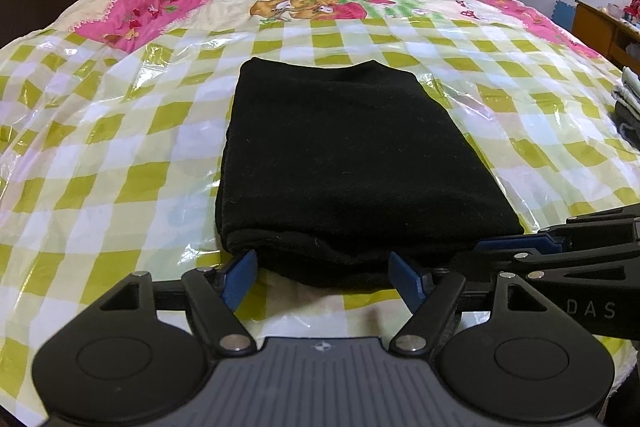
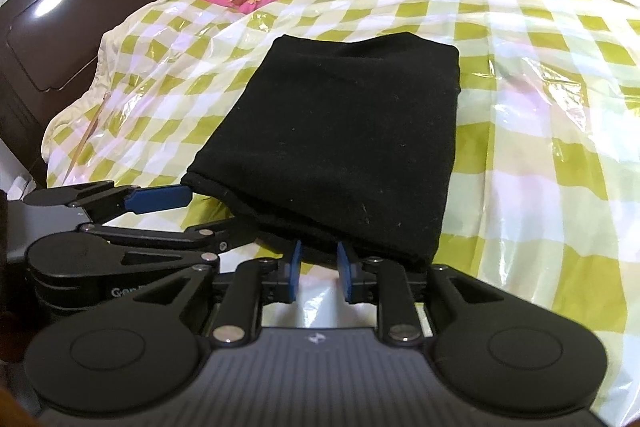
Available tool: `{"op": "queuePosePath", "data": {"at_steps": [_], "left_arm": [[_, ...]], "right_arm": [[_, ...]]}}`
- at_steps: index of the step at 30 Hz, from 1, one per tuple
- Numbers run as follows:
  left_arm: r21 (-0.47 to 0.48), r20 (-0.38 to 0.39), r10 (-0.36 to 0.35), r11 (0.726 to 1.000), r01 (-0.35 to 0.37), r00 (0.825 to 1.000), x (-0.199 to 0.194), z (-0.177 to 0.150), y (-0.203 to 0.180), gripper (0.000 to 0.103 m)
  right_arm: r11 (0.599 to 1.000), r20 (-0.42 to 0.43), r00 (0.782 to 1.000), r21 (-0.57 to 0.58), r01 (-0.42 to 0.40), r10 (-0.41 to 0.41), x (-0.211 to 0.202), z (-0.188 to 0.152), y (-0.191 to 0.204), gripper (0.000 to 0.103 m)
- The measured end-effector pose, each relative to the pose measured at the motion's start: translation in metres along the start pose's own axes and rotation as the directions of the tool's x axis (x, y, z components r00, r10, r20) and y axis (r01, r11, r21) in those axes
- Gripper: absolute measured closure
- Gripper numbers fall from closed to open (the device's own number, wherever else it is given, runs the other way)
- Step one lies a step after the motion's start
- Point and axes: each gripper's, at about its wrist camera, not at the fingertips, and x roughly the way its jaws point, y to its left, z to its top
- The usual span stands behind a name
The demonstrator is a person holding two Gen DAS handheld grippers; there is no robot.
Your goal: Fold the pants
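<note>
Blue-padded fingers (image 1: 324,273) before soft black folded pants (image 1: 352,155)

Left hand-held gripper (image 1: 322,269) spread wide; right hand-held gripper (image 2: 320,267) narrowly parted (both angled downward).

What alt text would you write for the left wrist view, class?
Folded black pants lie on a bed's green-checked plastic sheet. The left claw sits open at their near edge, pads clear of the cloth; the right claw reaches in from the right.
</note>
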Motion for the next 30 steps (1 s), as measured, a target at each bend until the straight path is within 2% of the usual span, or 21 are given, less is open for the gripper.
{"op": "queuePosePath", "data": {"at_steps": [12,30], "left_arm": [[-0.028,-0.029,-0.01,1.0,0.009,1.0,0.0033,-0.0025,-0.0061,0.018],[-0.086,-0.011,-0.047,0.995,0.046,0.999,0.0013,-0.0055,-0.0005,0.009]], "right_arm": [[1.0,-0.003,1.0,0.023,0.014,-0.013,-0.0025,-0.0032,-0.0028,0.081],[0.998,-0.003,0.999,0.05,0.047,-0.047,-0.0054,-0.0074,-0.009,0.078]]}}
